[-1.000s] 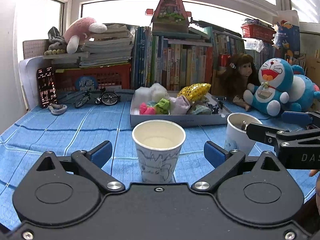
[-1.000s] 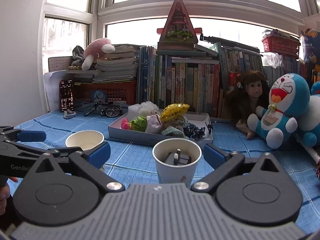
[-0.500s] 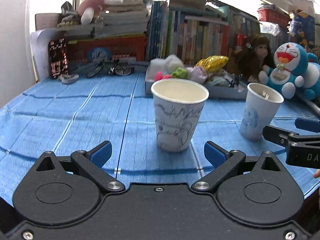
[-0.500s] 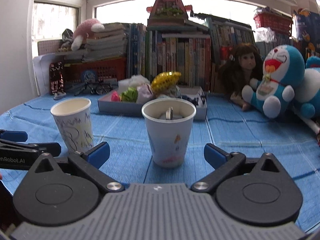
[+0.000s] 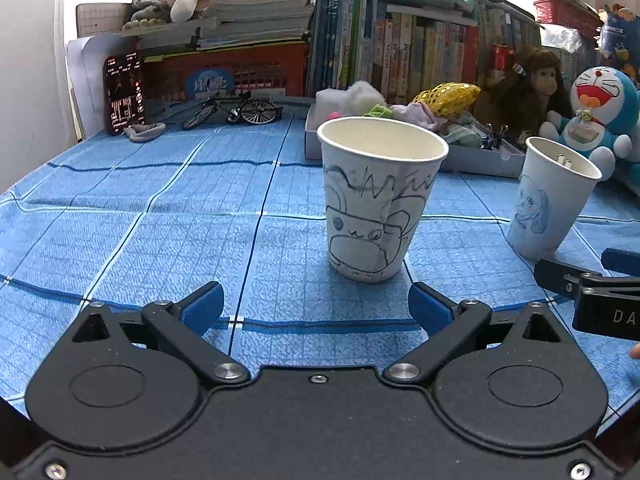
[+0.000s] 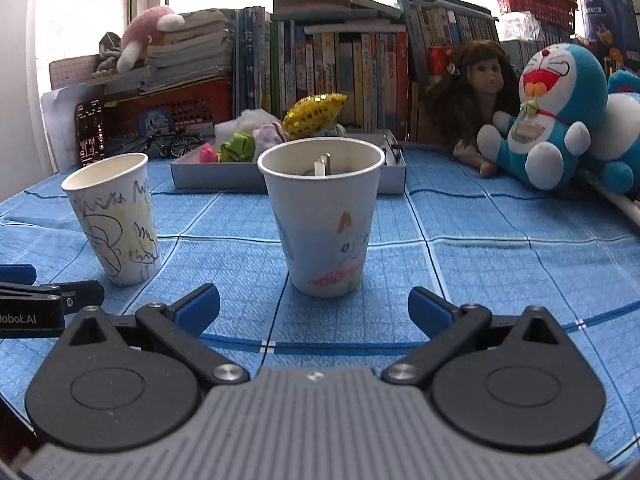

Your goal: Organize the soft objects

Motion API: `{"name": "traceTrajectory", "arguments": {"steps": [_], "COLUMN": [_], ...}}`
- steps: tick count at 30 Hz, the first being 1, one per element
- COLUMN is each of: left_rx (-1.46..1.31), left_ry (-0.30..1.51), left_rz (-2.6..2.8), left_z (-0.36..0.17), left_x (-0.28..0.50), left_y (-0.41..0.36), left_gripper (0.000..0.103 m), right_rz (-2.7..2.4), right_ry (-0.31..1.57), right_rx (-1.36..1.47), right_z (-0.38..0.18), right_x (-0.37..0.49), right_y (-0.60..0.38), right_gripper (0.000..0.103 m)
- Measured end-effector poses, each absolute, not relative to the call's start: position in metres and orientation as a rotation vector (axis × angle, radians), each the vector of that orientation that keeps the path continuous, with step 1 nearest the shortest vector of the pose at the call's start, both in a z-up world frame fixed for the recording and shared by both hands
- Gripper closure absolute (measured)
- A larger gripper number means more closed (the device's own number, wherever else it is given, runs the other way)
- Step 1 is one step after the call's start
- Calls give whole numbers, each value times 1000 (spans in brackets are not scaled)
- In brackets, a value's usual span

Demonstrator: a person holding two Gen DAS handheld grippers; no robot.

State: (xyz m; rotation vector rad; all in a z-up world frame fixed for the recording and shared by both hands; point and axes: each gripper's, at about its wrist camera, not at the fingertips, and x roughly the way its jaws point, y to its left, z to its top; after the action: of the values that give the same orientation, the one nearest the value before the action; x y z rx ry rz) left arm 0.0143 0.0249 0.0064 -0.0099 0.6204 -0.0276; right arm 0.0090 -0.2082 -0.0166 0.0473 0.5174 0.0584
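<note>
Blue-clothed counter (image 5: 160, 220): both cups parked dead ahead of each wide-apart gripper, left gripper (image 5: 316, 304), right gripper (image 6: 314, 306), probably for sorting.

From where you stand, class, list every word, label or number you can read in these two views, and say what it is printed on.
"DA", cut off by the frame edge: on the right gripper body.
"obot.AI", cut off on its left: on the left gripper body.
Book spines, the blue round label on the red crate and the dark card: too small or blurred to read.
</note>
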Motion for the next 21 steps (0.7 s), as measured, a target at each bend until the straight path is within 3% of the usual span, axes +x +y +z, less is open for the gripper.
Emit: {"name": "traceTrajectory", "arguments": {"steps": [21], "left_rx": [13], "left_ry": [616], "left_rz": [54], "left_z": [-9], "left_x": [25], "left_y": [19], "left_gripper": [0], "right_rz": [7], "right_ry": [582], "right_rx": [-11], "right_z": [-30], "right_x": [22], "right_y": [-194], "right_gripper": [0]}}
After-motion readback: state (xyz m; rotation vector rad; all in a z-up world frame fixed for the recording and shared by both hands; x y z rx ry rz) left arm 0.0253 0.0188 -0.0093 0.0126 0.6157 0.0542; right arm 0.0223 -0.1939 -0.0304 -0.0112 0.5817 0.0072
